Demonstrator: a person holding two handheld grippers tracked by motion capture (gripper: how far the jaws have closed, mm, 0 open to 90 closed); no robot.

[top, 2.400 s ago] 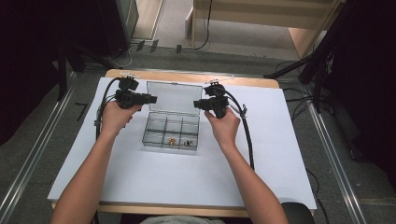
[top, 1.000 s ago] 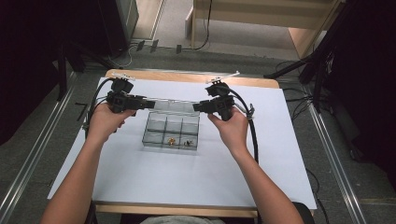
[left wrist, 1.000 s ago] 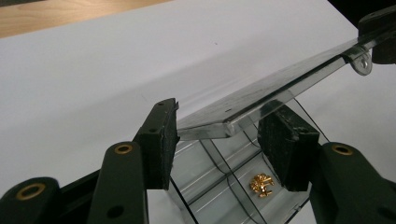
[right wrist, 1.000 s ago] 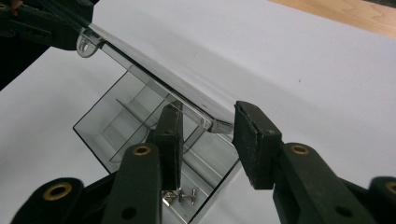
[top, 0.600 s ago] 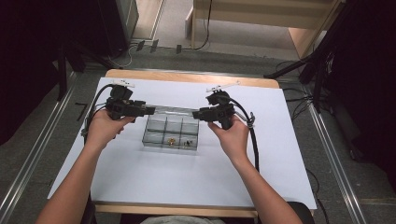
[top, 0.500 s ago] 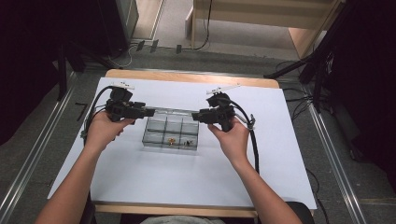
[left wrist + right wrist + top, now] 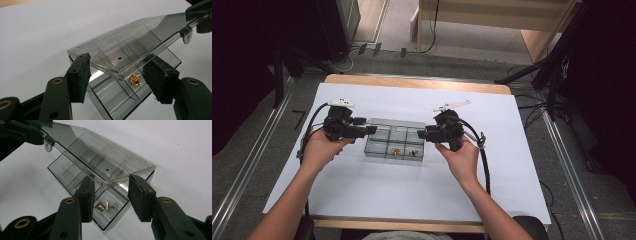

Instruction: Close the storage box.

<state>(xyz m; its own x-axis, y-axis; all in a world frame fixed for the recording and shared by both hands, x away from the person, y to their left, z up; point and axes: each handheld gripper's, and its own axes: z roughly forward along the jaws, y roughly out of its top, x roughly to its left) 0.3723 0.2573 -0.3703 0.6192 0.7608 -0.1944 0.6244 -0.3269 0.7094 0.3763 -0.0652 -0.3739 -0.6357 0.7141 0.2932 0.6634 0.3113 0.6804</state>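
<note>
A clear plastic compartment box [image 7: 394, 145] lies mid-table on the white sheet. Its hinged lid [image 7: 130, 42] hangs tilted, half lowered over the tray. My left gripper [image 7: 371, 131] is at the box's left end. Its jaws have just been opening, and the lid's corner sits loosely between the pads [image 7: 80, 75]. My right gripper [image 7: 422, 134] is at the right end. It has also been opening, with the other lid corner [image 7: 130, 170] between its jaws. A gold cufflink [image 7: 135, 78] lies in one front compartment and silver cufflinks [image 7: 106, 206] in another.
The white sheet [image 7: 362, 190] covers most of the wooden table [image 7: 412, 82]. Black cables [image 7: 484, 165] trail from both grippers across it. Metal floor rails [image 7: 562, 150] run along both sides of the table.
Both hands have come down and toward me, bringing the lid from upright to half lowered over the tray.
</note>
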